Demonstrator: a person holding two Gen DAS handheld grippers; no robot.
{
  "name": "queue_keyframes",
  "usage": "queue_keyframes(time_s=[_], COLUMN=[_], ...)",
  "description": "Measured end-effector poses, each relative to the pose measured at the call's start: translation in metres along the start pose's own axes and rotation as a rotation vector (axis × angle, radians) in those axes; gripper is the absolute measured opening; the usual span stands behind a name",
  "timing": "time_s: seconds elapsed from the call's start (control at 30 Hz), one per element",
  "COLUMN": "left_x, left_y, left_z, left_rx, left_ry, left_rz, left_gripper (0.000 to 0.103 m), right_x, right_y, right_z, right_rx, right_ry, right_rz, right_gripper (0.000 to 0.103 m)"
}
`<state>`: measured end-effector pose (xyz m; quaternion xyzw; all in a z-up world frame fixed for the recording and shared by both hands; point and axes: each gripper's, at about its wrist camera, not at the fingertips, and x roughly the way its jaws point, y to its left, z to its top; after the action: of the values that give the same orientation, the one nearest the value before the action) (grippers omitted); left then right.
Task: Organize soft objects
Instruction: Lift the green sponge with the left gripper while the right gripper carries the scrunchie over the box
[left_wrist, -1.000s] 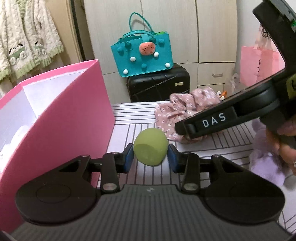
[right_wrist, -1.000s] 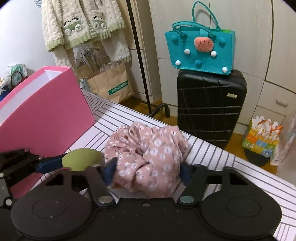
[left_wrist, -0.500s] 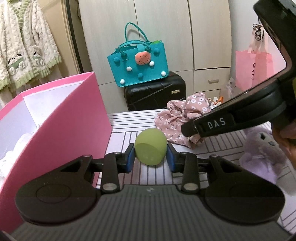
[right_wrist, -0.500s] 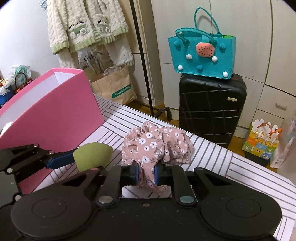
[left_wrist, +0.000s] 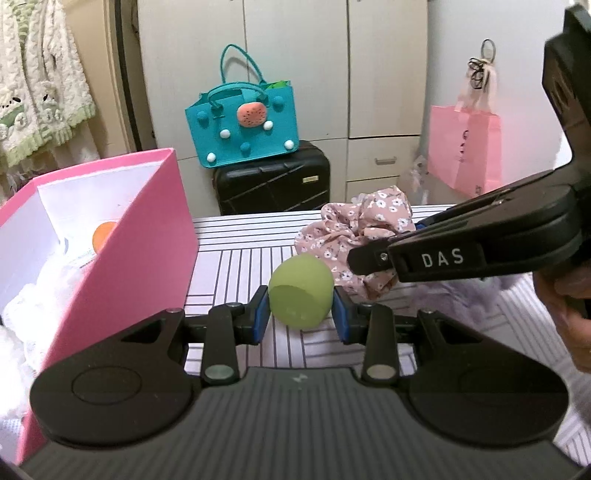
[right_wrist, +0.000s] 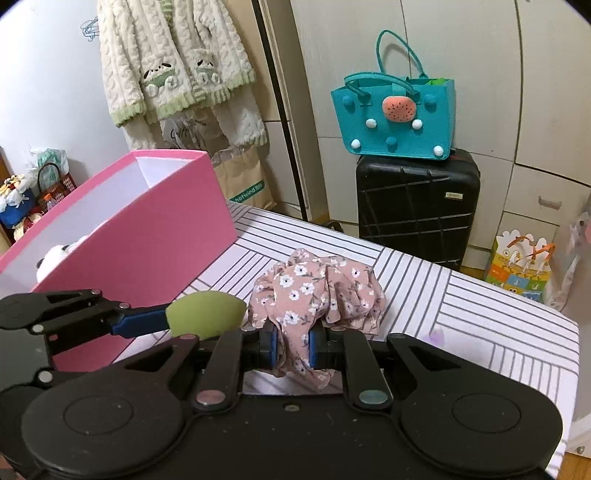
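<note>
Above the striped surface (right_wrist: 461, 306), left gripper (left_wrist: 300, 311) fingers pinch a green sponge (left_wrist: 300, 295); right gripper (right_wrist: 291, 345) fingers clamp a floral scrunchie (right_wrist: 317, 291). Loose fabric may slip free short of the pink box (right_wrist: 155, 236).

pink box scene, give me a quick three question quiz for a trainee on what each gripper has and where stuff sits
1. True or false: the left gripper is shut on the green sponge.
2. What does the right gripper hold? A) teal bag B) floral cloth C) white plush
3. Fill in: the teal bag sits on top of the black ____.

Key
1. True; its pads press both sides of the sponge.
2. B; the floral cloth is pinched between its pads, near the pink box.
3. suitcase.
</note>
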<state>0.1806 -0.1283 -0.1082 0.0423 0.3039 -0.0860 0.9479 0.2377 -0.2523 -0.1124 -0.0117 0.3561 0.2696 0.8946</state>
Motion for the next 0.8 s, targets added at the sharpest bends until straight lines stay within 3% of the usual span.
queue_keyframes(time_s=[0.23, 0.43, 0.6, 0.8], left_x=[-0.042, -0.066, -0.077, -0.095], left_y=[0.006, 0.014, 0.023, 0.028], left_z=[-0.001, -0.001, -0.001, -0.01], left_rx=[0.022, 0.033, 0.035, 0.061], left_ry=[-0.059, -0.025, 0.049, 0.067], left_rz=[-0.06, -0.111, -0.144, -0.196], left_gripper=[0.034, 0.034, 0.034, 0.034], right_x=[-0.026, -0.046, -0.062, -0.076], right_y=[0.008, 0.023, 0.039, 0.064], right_z=[-0.017, -0.027, -0.038, -0.052], right_rx=[0.042, 0.059, 0.072, 0.071], right_ry=[-0.015, -0.002, 0.0, 0.017], right_rz=[0.002, 0.016, 0.016, 0.02], right_gripper=[0.018, 0.018, 0.018, 0.018])
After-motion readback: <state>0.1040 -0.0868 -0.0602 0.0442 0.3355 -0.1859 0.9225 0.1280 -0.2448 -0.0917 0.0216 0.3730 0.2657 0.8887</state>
